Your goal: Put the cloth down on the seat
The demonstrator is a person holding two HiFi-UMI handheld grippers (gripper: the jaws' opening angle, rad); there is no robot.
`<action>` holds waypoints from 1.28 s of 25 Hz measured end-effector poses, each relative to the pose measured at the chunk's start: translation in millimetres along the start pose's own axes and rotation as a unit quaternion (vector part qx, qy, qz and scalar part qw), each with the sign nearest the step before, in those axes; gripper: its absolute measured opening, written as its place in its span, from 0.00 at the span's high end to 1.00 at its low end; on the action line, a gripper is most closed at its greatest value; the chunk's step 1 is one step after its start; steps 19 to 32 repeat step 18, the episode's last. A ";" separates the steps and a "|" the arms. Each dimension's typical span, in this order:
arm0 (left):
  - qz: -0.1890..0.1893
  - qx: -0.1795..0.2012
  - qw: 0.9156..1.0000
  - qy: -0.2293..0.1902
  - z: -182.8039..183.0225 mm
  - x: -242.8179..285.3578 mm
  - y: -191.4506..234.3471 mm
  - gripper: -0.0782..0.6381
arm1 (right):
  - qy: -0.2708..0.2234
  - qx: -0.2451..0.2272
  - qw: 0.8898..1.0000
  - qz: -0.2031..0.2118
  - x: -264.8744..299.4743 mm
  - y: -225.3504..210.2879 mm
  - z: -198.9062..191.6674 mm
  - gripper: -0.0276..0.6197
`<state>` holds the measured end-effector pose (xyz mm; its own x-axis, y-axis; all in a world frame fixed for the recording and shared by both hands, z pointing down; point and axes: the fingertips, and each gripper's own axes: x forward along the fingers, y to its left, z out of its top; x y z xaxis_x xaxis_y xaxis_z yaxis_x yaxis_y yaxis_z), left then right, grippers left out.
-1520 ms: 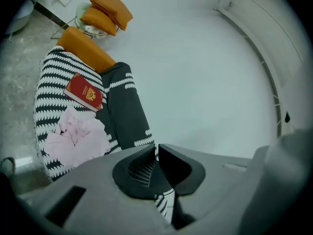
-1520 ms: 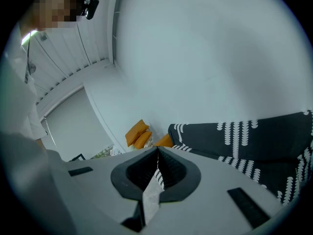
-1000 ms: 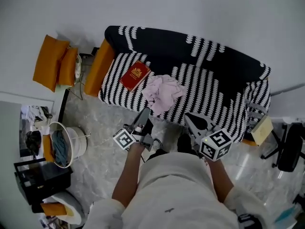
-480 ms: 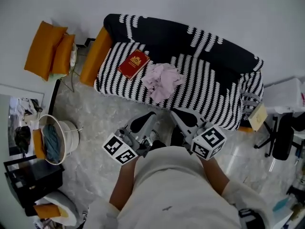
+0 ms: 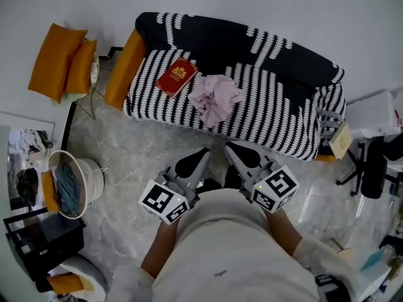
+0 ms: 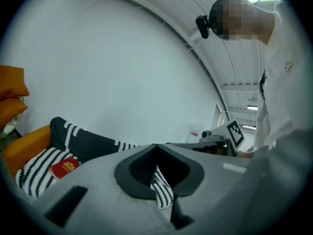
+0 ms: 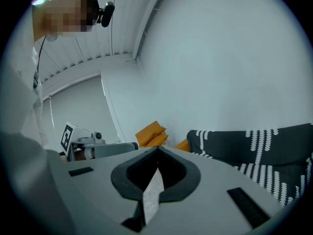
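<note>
The pale pink cloth (image 5: 215, 98) lies crumpled on the black-and-white striped sofa seat (image 5: 271, 118), just right of a red book (image 5: 177, 77). Nothing touches it. My left gripper (image 5: 204, 158) is drawn back close to my body, over the floor in front of the sofa, with its jaws shut and empty. The right gripper (image 5: 234, 151) sits beside it, also shut and empty. In the left gripper view the shut tips (image 6: 156, 148) point past the sofa and the red book (image 6: 64, 167). The right gripper view has its tips (image 7: 157, 153) closed together, aimed at the wall above the sofa back (image 7: 254, 146).
An orange cushion (image 5: 126, 68) leans on the sofa's left arm, and two more orange cushions (image 5: 60, 61) sit further left. A white basket (image 5: 69, 184) with clothes stands on the floor at the left. A black office chair (image 5: 371, 168) stands at the right.
Both grippers have pulled back from the sofa edge toward my body. The cloth and book stay where they were on the seat.
</note>
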<state>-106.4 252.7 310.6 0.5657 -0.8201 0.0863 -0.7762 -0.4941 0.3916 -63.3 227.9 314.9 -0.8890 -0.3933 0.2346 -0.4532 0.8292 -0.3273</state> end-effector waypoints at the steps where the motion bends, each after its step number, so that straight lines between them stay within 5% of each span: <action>1: 0.000 0.002 1.000 0.004 -1.7 -2.1 0.7 0.87 | 0.001 -0.001 1.000 -0.001 -0.1 2.8 -0.6 0.95; 32: -0.017 0.027 0.999 0.039 -16.4 1.0 3.6 0.87 | 0.016 -0.009 1.000 -0.020 -1.8 10.3 -11.0 0.95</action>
